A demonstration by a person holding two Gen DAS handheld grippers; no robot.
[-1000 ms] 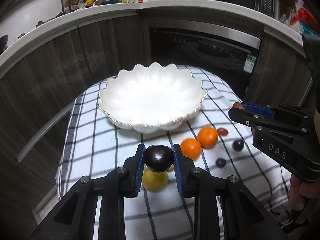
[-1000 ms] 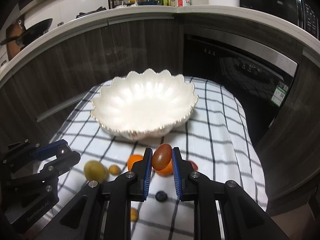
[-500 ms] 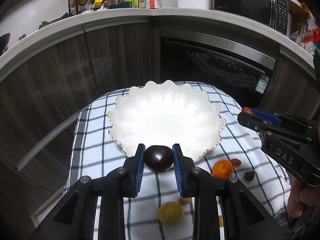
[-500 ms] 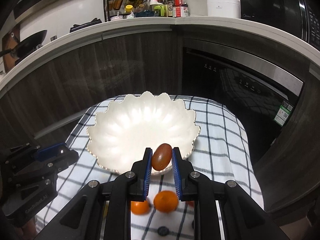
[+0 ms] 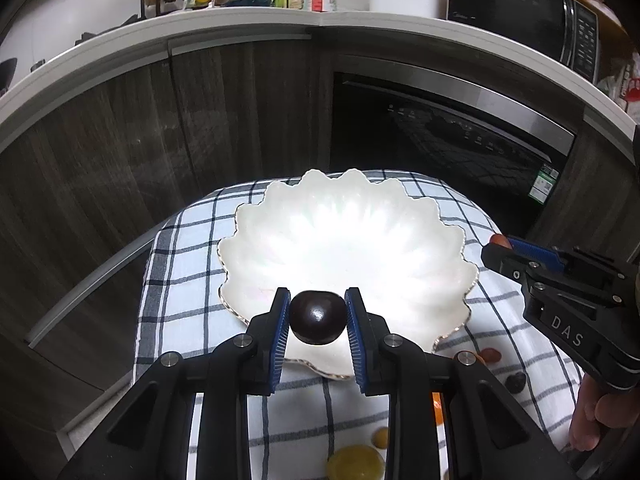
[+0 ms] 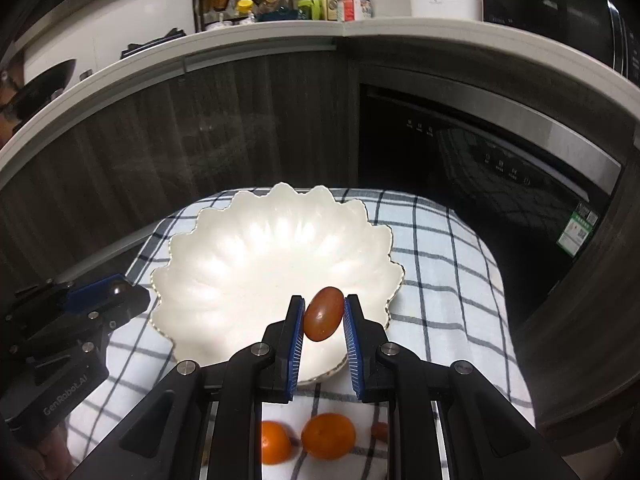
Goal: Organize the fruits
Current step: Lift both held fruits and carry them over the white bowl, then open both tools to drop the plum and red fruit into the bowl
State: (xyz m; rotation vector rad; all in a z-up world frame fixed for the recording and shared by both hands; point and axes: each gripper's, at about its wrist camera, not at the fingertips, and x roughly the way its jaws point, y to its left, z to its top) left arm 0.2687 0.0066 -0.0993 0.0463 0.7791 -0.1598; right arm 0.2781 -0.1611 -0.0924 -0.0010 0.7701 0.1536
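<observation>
While clamping glossy round plum (image 5: 317, 323) | oval tomato (image 6: 323, 313) clamped | scalloped pearly bowl (image 5: 452, 240)

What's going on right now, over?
Left claw shut on dark plum. Right claw shut on red oval fruit. Both over empty white bowl. Nothing in the way.

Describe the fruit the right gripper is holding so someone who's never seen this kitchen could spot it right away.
Find the white scalloped bowl on the checked cloth in front of the dark cabinets. Over the bowl's near rim, the right hand-held gripper is shut on a small reddish-brown oval fruit. It is egg-shaped and glossy, unlike the round oranges on the cloth below it.
</observation>
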